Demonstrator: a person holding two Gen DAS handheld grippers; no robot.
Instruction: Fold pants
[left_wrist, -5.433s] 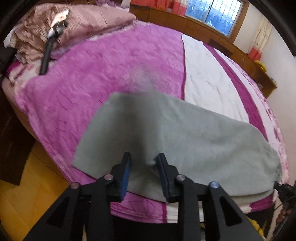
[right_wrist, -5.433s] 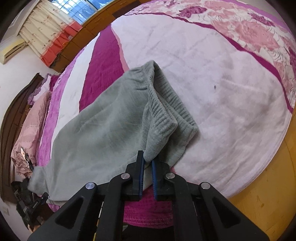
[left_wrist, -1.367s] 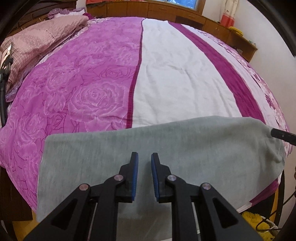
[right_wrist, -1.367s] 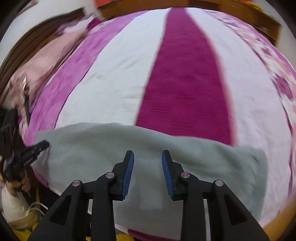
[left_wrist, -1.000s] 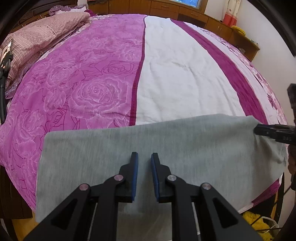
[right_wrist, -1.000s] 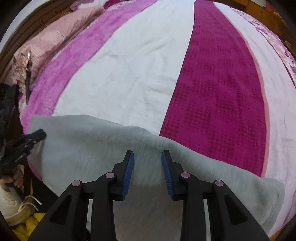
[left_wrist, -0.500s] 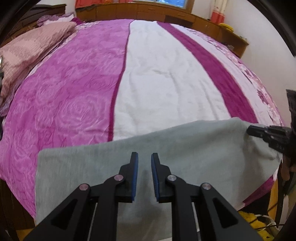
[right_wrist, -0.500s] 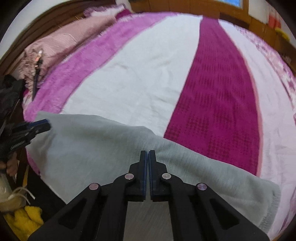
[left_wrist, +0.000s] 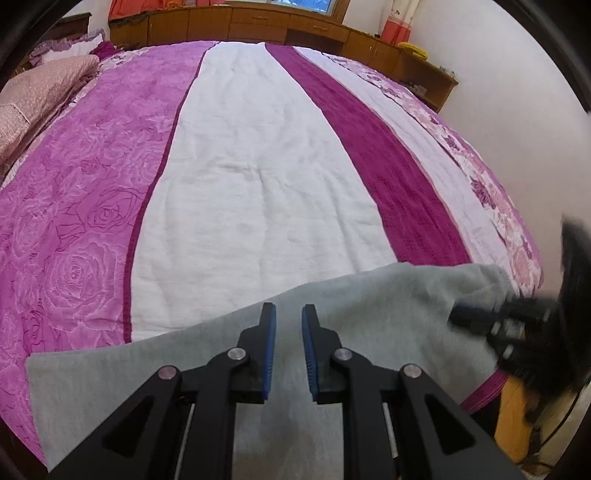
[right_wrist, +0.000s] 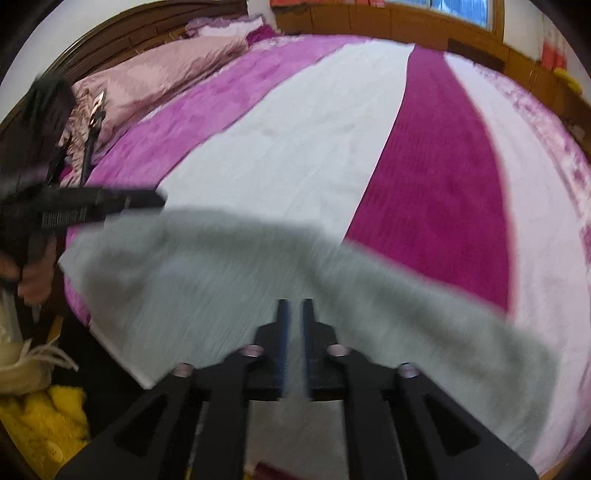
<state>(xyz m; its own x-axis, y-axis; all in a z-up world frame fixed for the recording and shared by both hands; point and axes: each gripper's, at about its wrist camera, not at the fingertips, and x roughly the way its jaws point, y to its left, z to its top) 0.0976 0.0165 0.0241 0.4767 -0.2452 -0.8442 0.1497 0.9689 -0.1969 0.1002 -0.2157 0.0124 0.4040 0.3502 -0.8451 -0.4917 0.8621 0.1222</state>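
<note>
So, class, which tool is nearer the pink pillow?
Left. Left tool hovers over the pants' end toward the pillow; right tool, jaws opening with nothing gripped, is farther along.

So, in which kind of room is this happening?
Most likely a home bedroom: a wide bed with a striped purple cover, a pink pillow near a wooden headboard, and wooden cabinets under a window.

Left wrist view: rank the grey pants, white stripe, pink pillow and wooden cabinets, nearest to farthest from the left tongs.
1. Grey pants, directly under the left tongs.
2. White stripe, just ahead, mid-bed.
3. Pink pillow, far left.
4. Wooden cabinets, beyond the bed, along the back wall.
</note>
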